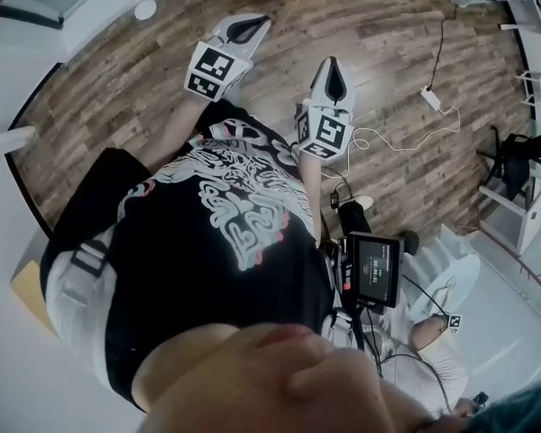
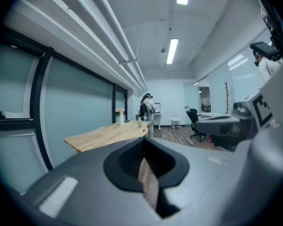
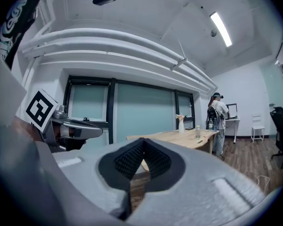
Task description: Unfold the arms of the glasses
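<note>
No glasses show in any view. In the head view my left gripper and right gripper are held out side by side over a wooden floor, in front of a black printed shirt. The left gripper has its jaws closed tip to tip, with only a sliver of floor showing behind them. My right gripper is shut the same way, with nothing between its pads. Each gripper view catches the other gripper's marker cube at its edge.
A long wooden table with a vase and bottles runs along a glass wall. A person stands at its far end. An office chair sits farther right. A power strip with cable lies on the floor.
</note>
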`<state>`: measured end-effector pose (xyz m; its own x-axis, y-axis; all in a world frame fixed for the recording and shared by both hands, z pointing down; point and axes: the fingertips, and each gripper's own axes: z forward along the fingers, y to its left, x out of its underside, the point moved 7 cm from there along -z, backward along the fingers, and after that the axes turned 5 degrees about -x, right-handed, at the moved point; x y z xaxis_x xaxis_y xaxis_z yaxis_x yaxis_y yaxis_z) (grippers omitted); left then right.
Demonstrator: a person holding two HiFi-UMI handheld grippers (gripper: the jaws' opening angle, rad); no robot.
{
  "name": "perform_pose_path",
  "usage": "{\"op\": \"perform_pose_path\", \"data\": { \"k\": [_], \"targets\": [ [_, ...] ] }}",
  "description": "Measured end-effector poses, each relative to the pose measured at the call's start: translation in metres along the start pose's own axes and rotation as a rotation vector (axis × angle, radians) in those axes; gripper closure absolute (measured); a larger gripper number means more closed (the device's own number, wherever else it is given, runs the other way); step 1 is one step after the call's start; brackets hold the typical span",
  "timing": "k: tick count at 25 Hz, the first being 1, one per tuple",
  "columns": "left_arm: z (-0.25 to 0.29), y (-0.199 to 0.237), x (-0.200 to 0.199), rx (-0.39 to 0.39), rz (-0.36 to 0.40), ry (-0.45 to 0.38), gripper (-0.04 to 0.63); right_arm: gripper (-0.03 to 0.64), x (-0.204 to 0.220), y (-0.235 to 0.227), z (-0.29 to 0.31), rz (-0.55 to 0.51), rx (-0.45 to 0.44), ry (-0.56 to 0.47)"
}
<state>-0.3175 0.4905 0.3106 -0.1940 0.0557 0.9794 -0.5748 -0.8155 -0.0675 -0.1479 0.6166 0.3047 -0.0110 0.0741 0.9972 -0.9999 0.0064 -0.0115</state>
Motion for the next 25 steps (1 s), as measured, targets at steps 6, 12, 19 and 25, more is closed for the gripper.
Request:
{"op": "perform_pose_path", "data": {
  "k": [6,12,19,25],
  "targets": [
    [0.023,0.003,0.004,-0.004,0.0,0.007,0.606,0.618,0.005,-0.021,0.013,0.012,0.018,0.005],
    [0.061,0.019,0.007,-0.001,-0.003,0.037,0.606,0.618,0.014,-0.043,0.05,0.013,0.016,0.029],
    [0.148,0.058,0.002,-0.014,-0.018,0.036,0.606,0.618,0.023,-0.095,0.124,0.027,0.042,0.063],
    [0.238,0.108,-0.005,-0.009,-0.006,0.05,0.606,0.617,0.028,-0.139,0.211,0.038,0.054,0.105]
  ]
}}
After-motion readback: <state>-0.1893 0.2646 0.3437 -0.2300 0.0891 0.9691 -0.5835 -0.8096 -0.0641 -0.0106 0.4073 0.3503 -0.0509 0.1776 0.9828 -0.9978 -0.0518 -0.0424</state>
